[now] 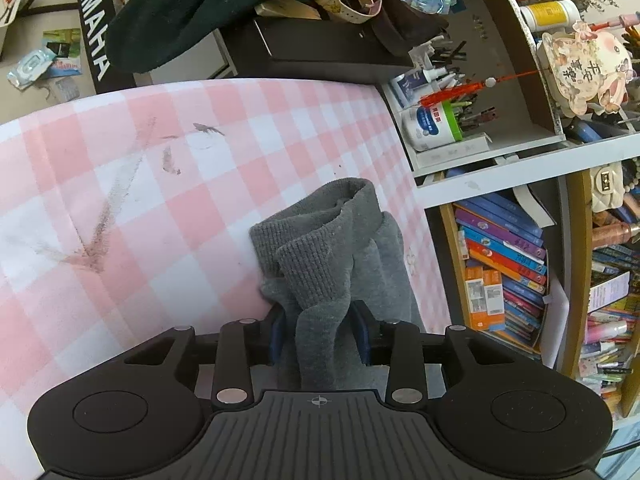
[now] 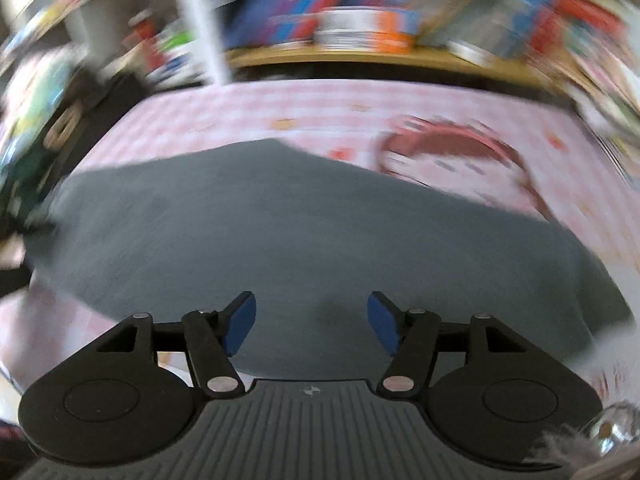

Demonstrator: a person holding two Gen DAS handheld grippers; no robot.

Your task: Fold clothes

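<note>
A grey garment (image 1: 332, 248) lies on a worktop (image 1: 120, 184) covered in pink-and-white check. In the left wrist view its ribbed cuffs are bunched and stacked near the worktop's right edge, and a twisted band of the same grey cloth runs back between the blue pads (image 1: 362, 332) of the left hand-held gripper (image 1: 319, 330). The pads sit close on either side of that band at a narrow gap; whether they press on the cloth or only flank it cannot be told from this view. In the right wrist view, which is smeared by motion, the garment (image 2: 280, 224) spreads as a broad flat grey sheet across the middle of the checked worktop (image 2: 248, 108). The right hand-held gripper (image 2: 311, 324) hangs above it with its jaws set wide and nothing between the blue pads (image 2: 240, 326).

The cover carries dark smudges and scribbled marks (image 1: 100, 236) on its left part, and a pink cartoon print (image 2: 452, 152) shows beyond the grey sheet in the right wrist view. Past the far edge stand a black box (image 1: 320, 54) with a dark green cloth (image 1: 192, 12) heaped on it and a black case lettered Yamaha (image 1: 94, 24). To the right are shelves with a white lotion bottle (image 1: 430, 126), pens and rows of books (image 1: 504, 264).
</note>
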